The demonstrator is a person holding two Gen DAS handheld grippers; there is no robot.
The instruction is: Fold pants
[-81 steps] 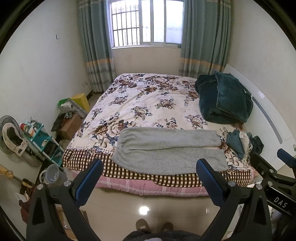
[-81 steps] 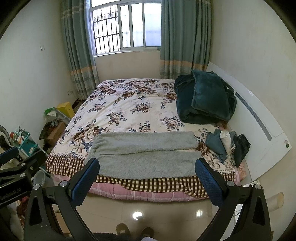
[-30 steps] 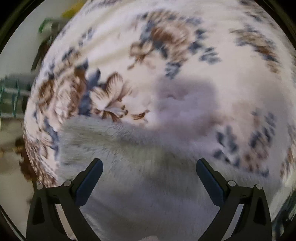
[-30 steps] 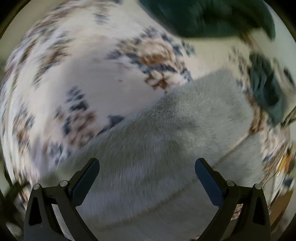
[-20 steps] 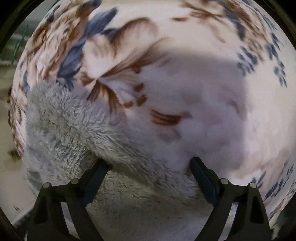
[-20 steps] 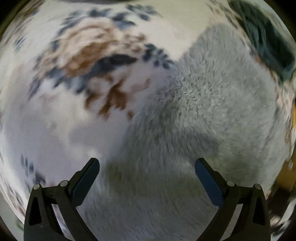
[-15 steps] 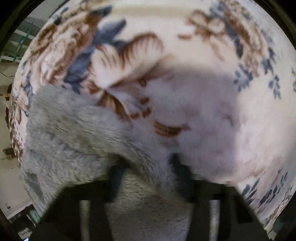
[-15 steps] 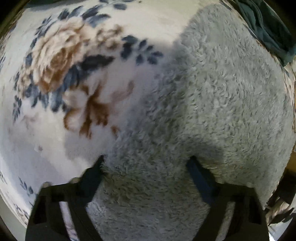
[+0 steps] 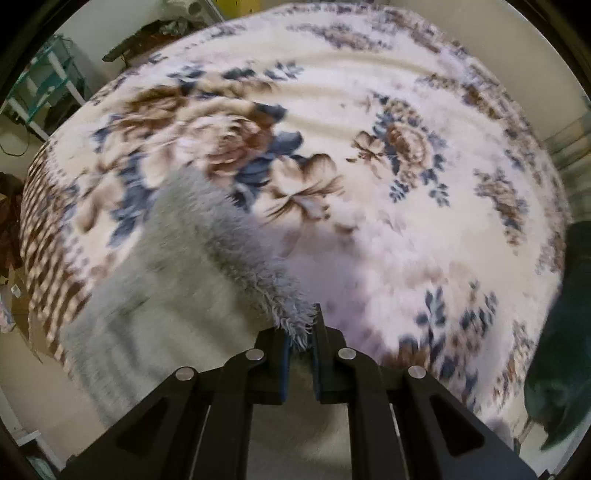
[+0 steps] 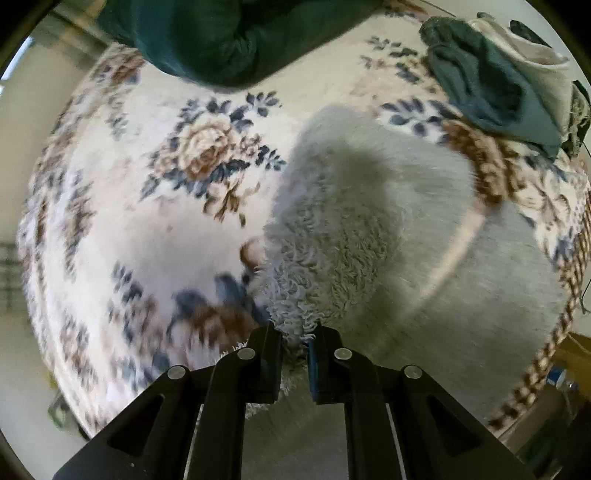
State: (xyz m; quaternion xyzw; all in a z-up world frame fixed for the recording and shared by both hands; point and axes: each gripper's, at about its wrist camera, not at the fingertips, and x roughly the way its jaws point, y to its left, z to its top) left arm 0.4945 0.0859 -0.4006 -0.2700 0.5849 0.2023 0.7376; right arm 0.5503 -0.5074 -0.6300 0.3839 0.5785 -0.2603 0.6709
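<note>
A bed covered by a cream floral blanket (image 9: 406, 110) with a brown checked border carries fluffy grey pants (image 10: 369, 206) near its front edge, a dark teal blanket (image 10: 221, 33), and a clothes heap (image 10: 491, 77) by its right edge.

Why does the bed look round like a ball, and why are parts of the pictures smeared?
Left wrist view: the fisheye lens bulges the floral blanket; the grey pants smear, sharp only near the left gripper. Right wrist view: same bulge, blanket edges blurred, a shadow on the pants above the right gripper.
</note>
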